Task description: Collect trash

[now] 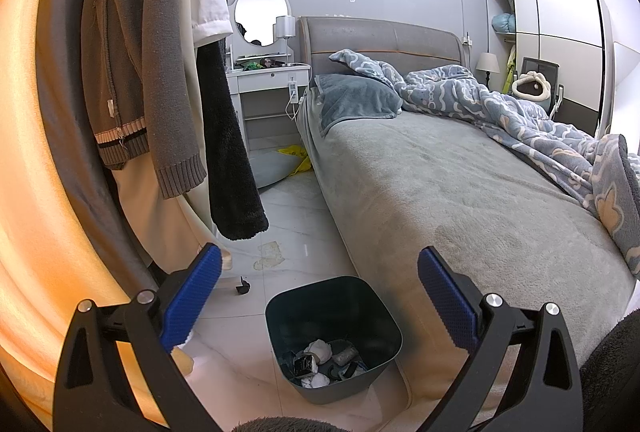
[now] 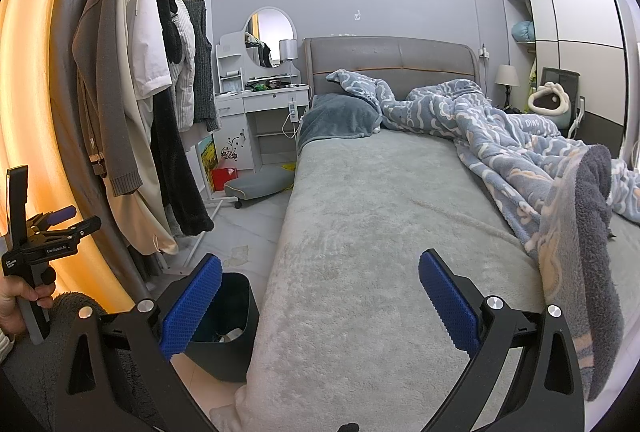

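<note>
Beside the grey bed, a bin on pale tiles.

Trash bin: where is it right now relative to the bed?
The trash bin stands on the floor tiles against the bed's near left corner, low centre in the left wrist view; in the right wrist view it is partly hidden behind the right gripper.

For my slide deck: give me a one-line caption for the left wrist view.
Open left gripper above a dark bin holding crumpled trash, on the floor beside a grey bed.
</note>
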A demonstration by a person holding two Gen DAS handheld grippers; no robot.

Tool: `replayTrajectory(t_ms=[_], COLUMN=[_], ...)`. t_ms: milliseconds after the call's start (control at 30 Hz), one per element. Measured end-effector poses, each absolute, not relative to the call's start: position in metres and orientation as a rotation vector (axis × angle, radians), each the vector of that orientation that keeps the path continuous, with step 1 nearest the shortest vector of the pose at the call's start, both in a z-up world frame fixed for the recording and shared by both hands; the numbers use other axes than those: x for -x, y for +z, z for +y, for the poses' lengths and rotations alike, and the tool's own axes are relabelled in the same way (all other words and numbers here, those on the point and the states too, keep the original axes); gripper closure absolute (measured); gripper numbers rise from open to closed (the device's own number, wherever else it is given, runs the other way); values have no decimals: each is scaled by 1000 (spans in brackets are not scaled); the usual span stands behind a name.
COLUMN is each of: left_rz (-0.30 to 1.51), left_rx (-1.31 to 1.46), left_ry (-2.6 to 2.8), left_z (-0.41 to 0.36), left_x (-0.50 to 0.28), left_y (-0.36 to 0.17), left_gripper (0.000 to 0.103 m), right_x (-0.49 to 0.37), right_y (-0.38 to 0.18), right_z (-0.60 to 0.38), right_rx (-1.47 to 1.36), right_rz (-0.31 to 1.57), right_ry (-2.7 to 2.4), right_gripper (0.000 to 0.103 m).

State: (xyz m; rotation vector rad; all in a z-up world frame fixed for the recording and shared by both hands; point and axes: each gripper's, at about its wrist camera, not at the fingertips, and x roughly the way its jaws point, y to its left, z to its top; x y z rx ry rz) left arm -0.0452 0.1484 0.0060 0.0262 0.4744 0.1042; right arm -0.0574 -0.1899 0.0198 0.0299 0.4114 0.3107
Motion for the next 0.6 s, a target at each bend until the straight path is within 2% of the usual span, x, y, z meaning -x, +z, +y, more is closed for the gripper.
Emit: replayTrajectory(t_ms=[600], left_rz=[476], left_rx=[-28], left_ry=[105], left_z=[148], left_x=[45], left_y=[7], left_gripper=[3], right_x=[57], right_y=[20], right_z=[-191], right_rx=[-30], right_rz=[412], right_ry=[312], right_gripper=[3])
